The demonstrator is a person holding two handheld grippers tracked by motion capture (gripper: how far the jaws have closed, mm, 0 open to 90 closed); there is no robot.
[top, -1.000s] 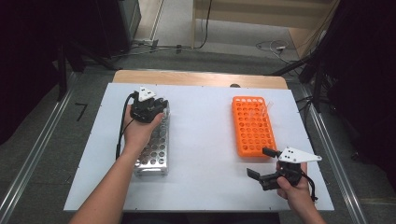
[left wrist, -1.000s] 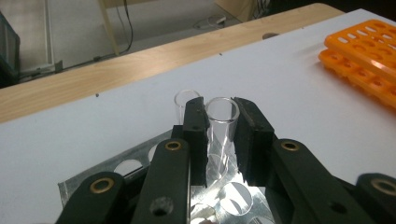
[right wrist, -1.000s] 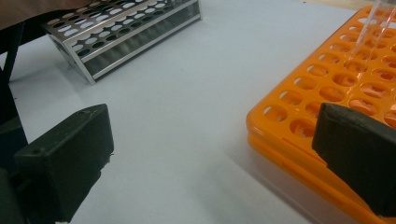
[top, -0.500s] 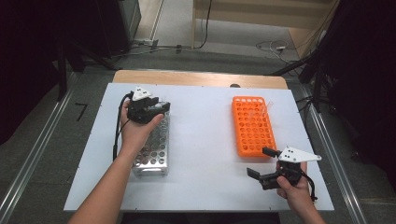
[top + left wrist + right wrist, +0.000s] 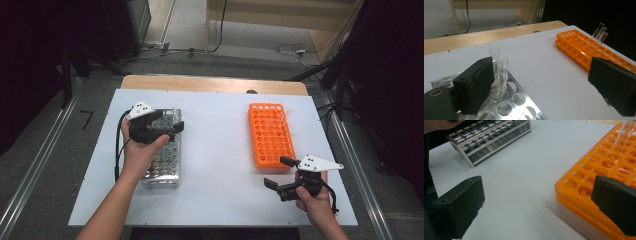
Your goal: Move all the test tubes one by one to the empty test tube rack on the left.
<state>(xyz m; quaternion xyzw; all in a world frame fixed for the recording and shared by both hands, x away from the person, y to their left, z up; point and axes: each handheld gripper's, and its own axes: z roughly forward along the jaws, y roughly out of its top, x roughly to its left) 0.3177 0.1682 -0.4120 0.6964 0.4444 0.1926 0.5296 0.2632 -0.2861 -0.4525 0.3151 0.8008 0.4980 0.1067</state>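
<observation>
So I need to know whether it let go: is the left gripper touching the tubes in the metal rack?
Apart. In the left gripper view, the left gripper has open jaws, and the tubes stand free between them.

Black tongs (image 5: pixel 169 129) — white top plates, black cables.

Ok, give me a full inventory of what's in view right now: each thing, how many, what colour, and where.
metal rack: one, silver, left part of the table, under the left hand.
clear tubes in the metal rack: two, transparent, upright at its far end.
orange rack: one, orange, right part of the table.
clear tubes in the orange rack: three, transparent, leaning at its far right corner.
table: one, white top with a wooden far edge.
left tool: one, black, above the metal rack, jaws just opened, nothing between them.
right tool: one, black, near the orange rack's near end, open and empty.
</observation>
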